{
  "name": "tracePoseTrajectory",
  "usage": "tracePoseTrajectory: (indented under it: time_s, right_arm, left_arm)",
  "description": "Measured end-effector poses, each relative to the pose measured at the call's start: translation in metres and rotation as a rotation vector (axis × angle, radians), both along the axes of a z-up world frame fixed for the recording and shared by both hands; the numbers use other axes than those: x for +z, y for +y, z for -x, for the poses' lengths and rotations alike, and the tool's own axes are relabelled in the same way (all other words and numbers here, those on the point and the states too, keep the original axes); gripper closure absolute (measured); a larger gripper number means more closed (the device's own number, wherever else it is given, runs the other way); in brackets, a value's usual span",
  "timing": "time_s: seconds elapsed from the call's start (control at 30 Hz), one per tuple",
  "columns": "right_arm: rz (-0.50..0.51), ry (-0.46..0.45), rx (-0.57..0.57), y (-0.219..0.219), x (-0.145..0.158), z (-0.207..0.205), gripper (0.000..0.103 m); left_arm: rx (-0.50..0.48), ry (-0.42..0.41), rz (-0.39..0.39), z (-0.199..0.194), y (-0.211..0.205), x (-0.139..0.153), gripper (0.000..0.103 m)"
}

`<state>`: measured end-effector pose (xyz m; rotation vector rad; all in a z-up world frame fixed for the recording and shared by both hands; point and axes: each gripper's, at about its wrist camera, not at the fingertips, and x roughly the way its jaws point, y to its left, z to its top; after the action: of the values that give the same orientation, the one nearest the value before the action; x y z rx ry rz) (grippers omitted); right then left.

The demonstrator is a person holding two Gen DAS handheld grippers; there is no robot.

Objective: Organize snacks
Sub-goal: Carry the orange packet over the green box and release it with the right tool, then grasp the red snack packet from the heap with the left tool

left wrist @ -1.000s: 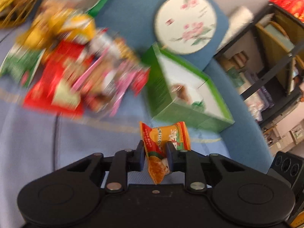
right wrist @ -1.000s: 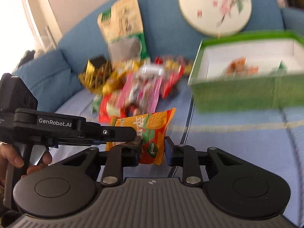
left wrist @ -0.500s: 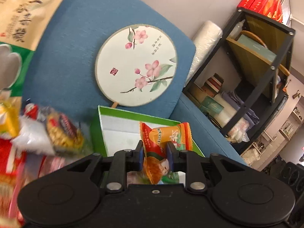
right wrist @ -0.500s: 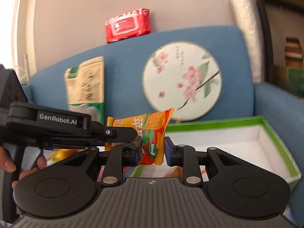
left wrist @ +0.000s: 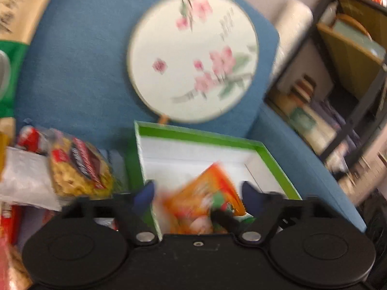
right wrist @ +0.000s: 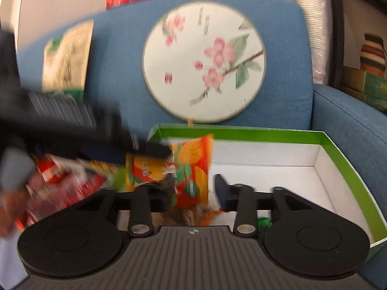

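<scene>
Left claw [left wrist: 197, 194] and right claw [right wrist: 191, 188]: jaws just opened wide over the green box [right wrist: 241, 134], holding nothing. Two orange snack packets [left wrist: 205, 200], one from each, are released to drop inside, clear of the unsorted pile [left wrist: 79, 169] on the sofa [right wrist: 285, 48].

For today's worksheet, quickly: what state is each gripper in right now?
Left gripper: open, jaws just opened, orange snack packet loose between.
Right gripper: open, jaws just opened, orange packet released.

Nothing here reads clearly: print on the orange snack packet [right wrist: 191, 169], the round fan [right wrist: 204, 60] and the tall bag [right wrist: 65, 58] is all blurred
</scene>
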<state>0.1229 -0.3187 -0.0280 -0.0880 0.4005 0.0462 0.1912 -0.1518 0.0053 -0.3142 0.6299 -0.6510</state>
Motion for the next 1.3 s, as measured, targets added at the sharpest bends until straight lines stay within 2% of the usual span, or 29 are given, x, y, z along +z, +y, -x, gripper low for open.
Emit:
tracePoseTrajectory:
  time_s: [0.03,0.1,0.27,0.5,0.63,0.73,0.8,0.87,1.03,1.07,1.1,1.13,1.17,1.2,1.3]
  right_arm:
    - [0.019,-0.025,-0.009,0.001,0.002,0.003,0.000]
    - [0.024,-0.057,-0.015,0.002,0.007,0.009,0.000]
    - [-0.025,-0.070,-0.002,0.009,0.014,0.025,0.000]
    - [-0.026,-0.097,0.111,0.057,0.025,0.058,0.000]
    - [-0.088,-0.057,0.183,0.084,0.019,0.071,0.000]
    - [-0.171,0.018,0.216,0.102,0.003,0.078,0.000]
    - [-0.236,0.084,0.258,0.112,-0.010,0.077,0.000]
    - [-0.241,0.145,0.304,0.122,-0.020,0.070,0.000]
    - [-0.261,0.167,0.328,0.126,-0.027,0.070,0.000]
    - [-0.280,0.179,0.321,0.123,-0.029,0.068,0.000]
    - [-0.299,0.195,0.315,0.120,-0.031,0.067,0.000]
    - [-0.313,0.209,0.309,0.118,-0.033,0.066,0.000]
    - [-0.323,0.217,0.304,0.117,-0.034,0.065,0.000]
    - [-0.327,0.223,0.301,0.116,-0.035,0.064,0.000]
    - [-0.331,0.230,0.312,0.114,-0.037,0.067,0.000]
  left_arm:
    - [0.017,-0.025,-0.002,0.003,0.002,0.002,0.000]
    - [0.030,-0.045,-0.019,0.006,0.007,0.006,0.000]
    - [0.054,-0.024,-0.015,0.019,0.027,0.015,0.000]
    - [0.134,0.015,-0.026,0.074,0.083,0.015,0.000]
    - [0.202,0.056,0.000,0.102,0.129,0.003,0.000]
    - [0.257,0.064,-0.026,0.110,0.157,-0.007,0.000]
    - [0.279,0.080,-0.070,0.107,0.170,-0.014,0.000]
    - [0.299,0.094,-0.094,0.103,0.181,-0.021,0.000]
    - [0.344,0.119,-0.080,0.080,0.200,-0.032,0.000]
    - [0.328,0.135,-0.071,0.074,0.200,-0.034,0.014]
    - [0.311,0.152,-0.068,0.069,0.200,-0.038,0.041]
    - [0.295,0.173,-0.072,0.065,0.198,-0.042,0.058]
    - [0.275,0.196,-0.075,0.061,0.196,-0.047,0.087]
    - [0.265,0.209,-0.074,0.062,0.194,-0.050,0.095]
    - [0.236,0.208,-0.066,0.077,0.191,-0.053,0.099]
